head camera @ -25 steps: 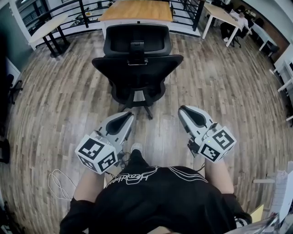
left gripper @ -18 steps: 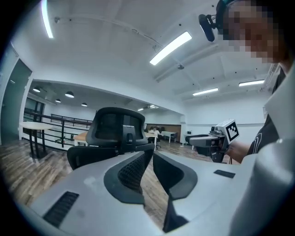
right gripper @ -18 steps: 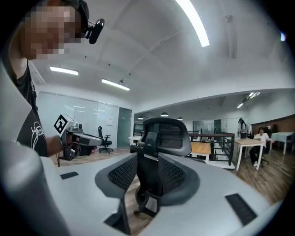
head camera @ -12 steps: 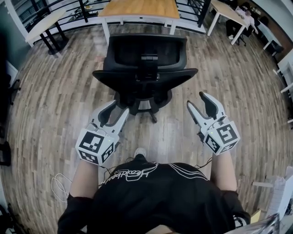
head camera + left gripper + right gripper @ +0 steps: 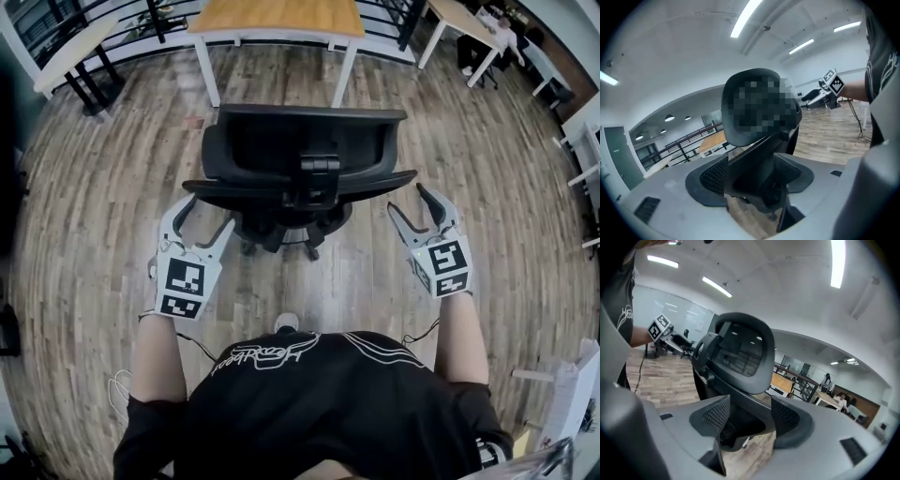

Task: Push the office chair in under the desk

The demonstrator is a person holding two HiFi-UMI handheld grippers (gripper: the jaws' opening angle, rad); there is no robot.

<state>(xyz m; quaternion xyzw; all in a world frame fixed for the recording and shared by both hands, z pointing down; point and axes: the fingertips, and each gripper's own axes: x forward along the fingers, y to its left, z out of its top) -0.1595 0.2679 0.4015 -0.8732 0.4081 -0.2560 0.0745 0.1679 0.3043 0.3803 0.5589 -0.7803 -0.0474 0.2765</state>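
Observation:
The black office chair (image 5: 298,159) stands with its back toward me, short of the wooden desk (image 5: 277,16), whose white legs rise just beyond it. My left gripper (image 5: 202,217) is at the left end of the chair's back and its jaws are opening. In the left gripper view the chair (image 5: 749,154) fills the gap ahead of that gripper (image 5: 752,180), and no pad presses on it. My right gripper (image 5: 410,200) is at the right end of the back, jaws also opening. The chair's headrest (image 5: 740,352) rises past this gripper (image 5: 750,420), untouched.
Wood-plank floor all round. A black railing (image 5: 375,23) runs behind the desk. Other tables stand at far left (image 5: 66,52) and far right (image 5: 459,19), where a person (image 5: 497,33) sits. A loose cable (image 5: 117,384) lies by my left side. My shoe (image 5: 284,322) is behind the chair.
Both grippers have gone forward from near my body to the two ends of the chair's back, and both have opened from shut. The chair now appears closer to me.

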